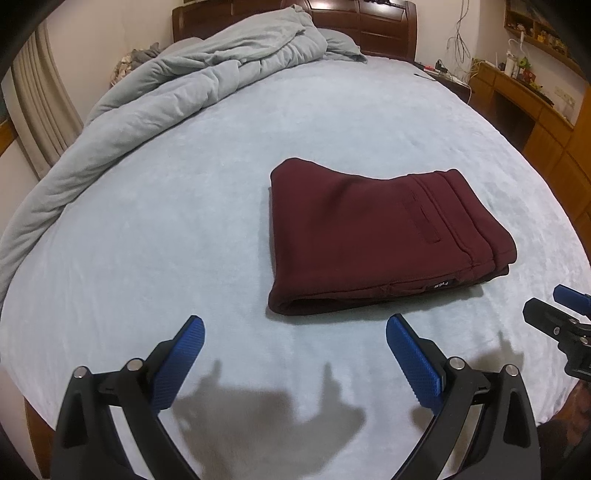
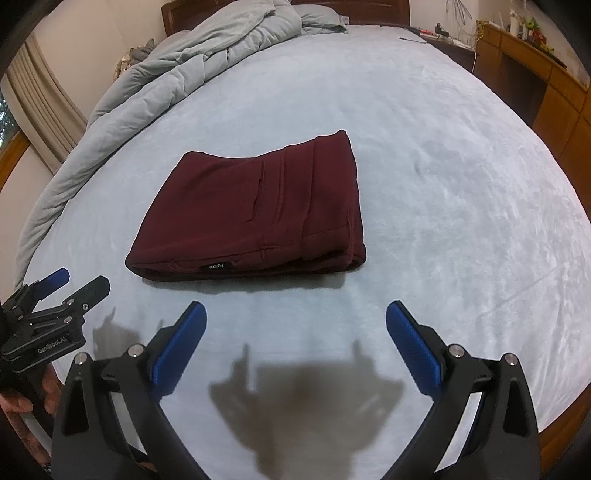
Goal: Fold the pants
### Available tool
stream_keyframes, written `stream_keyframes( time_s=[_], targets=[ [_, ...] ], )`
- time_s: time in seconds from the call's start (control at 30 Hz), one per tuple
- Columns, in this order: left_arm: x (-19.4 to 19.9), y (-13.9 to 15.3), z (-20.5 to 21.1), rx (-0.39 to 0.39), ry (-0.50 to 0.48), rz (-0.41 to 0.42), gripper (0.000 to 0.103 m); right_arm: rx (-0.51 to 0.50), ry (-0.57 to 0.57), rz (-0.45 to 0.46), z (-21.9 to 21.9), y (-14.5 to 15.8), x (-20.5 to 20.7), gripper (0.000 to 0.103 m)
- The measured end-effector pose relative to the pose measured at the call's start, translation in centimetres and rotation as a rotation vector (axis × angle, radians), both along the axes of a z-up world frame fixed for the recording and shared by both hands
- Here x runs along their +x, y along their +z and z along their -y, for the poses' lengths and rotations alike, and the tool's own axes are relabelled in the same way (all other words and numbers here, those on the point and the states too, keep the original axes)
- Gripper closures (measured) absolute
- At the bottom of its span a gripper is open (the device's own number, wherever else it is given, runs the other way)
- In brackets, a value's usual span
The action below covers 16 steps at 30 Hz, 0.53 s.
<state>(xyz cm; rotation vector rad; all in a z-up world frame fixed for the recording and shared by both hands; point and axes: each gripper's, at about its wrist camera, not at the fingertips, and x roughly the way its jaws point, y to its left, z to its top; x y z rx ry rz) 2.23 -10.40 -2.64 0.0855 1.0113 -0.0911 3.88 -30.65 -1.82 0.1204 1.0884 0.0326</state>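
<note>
The maroon pants (image 1: 369,236) lie folded into a compact rectangle on the light blue bed sheet (image 1: 166,221); they also show in the right wrist view (image 2: 258,210). A small black label faces the near edge. My left gripper (image 1: 295,325) is open and empty, held above the sheet just in front of the pants. My right gripper (image 2: 295,314) is open and empty, also short of the pants' near edge. The right gripper shows at the right edge of the left wrist view (image 1: 554,310); the left gripper shows at the left of the right wrist view (image 2: 74,284).
A rumpled grey-blue duvet (image 1: 184,85) is piled along the far left of the bed, before a dark wooden headboard (image 1: 369,26). A wooden desk with clutter (image 1: 524,92) stands at the right. Curtains (image 1: 40,110) hang at the left.
</note>
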Motion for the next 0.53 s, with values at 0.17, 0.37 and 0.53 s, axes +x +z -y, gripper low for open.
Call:
stream_keyframes(
  time_s=[0.17, 0.37, 0.53],
  targets=[
    [0.05, 0.18, -0.03, -0.005, -0.002, 0.002, 0.004, -0.003, -0.002, -0.008, 0.12, -0.24, 0.04, 0.006],
    [0.3, 0.13, -0.32, -0.011, -0.005, -0.012, 0.004, 0.002, -0.003, -0.011, 0.25, -0.35, 0.1, 0.006],
    [0.43, 0.21, -0.32, -0.011, -0.007, -0.015, 0.004, 0.0, -0.007, -0.013, 0.11, -0.36, 0.04, 0.006]
  ],
)
